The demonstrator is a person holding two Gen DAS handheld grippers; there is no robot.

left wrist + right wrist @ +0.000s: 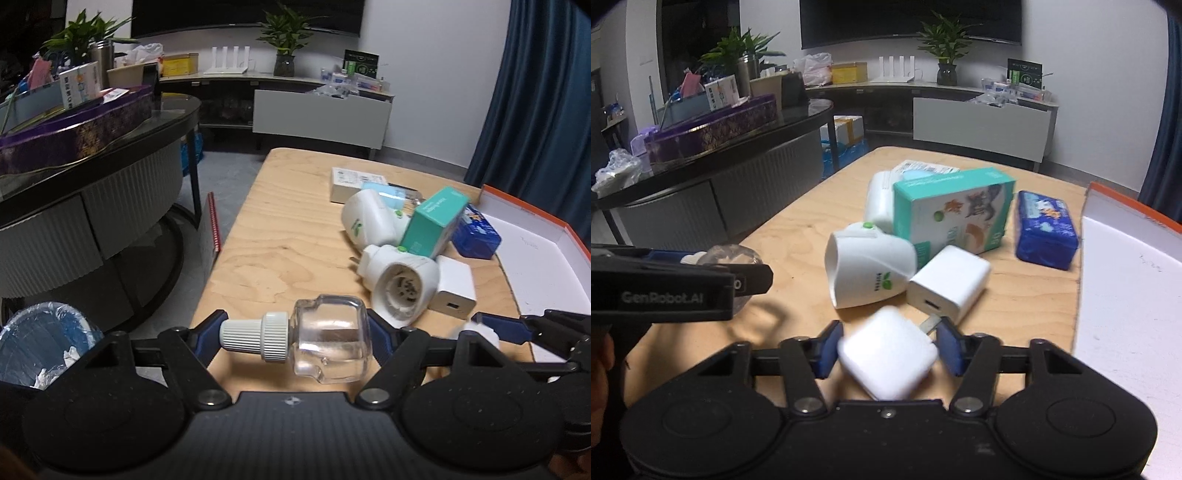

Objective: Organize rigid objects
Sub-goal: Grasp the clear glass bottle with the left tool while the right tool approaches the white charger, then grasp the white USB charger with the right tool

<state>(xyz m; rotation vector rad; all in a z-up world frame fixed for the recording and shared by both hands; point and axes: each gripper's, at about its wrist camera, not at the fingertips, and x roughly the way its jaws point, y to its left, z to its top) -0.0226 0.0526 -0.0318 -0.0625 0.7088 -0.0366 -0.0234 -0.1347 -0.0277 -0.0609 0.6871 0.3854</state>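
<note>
left claw (295, 338) pinching a clear bottle (328, 343) lying sideways above the wooden tabletop (280, 221), right claw (886, 349) gripping a white charger (888, 360) beside the orange-edged box (1126, 280)

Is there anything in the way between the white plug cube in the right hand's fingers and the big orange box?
Nothing visible. The white plug cube sits between the right gripper fingers, and the orange box lies open just to its right, past bare wooden table.
</note>
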